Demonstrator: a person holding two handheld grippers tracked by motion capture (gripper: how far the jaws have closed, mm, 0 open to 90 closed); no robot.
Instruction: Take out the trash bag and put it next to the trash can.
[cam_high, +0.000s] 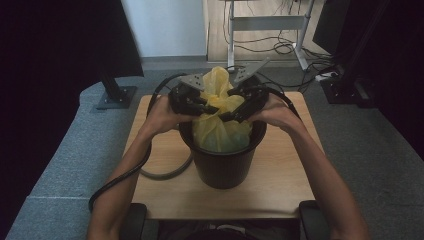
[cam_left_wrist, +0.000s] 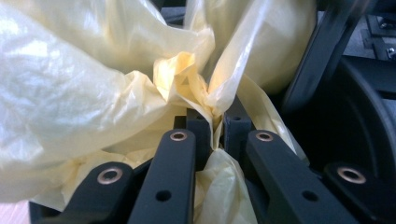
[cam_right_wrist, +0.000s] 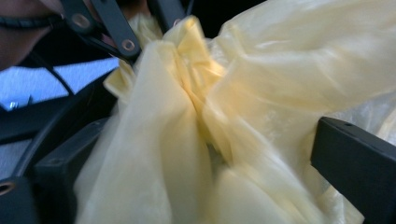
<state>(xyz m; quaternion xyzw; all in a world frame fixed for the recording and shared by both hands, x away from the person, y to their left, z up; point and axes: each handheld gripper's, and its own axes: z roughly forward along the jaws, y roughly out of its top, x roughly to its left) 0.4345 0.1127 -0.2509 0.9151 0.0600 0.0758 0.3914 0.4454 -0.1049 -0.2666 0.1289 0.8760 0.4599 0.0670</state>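
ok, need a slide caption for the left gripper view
Left claw shut on a bunched fold of the yellow bin liner above the black bucket.

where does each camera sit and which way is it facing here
High view: above the person's side, looking forward and down at the table and black bin; forearms and hands show.
Left gripper view: rides the left gripper, its jaws pinching the yellow bag.
Right gripper view: rides the right gripper, jaws wide around the bag.
Shared: the bag.
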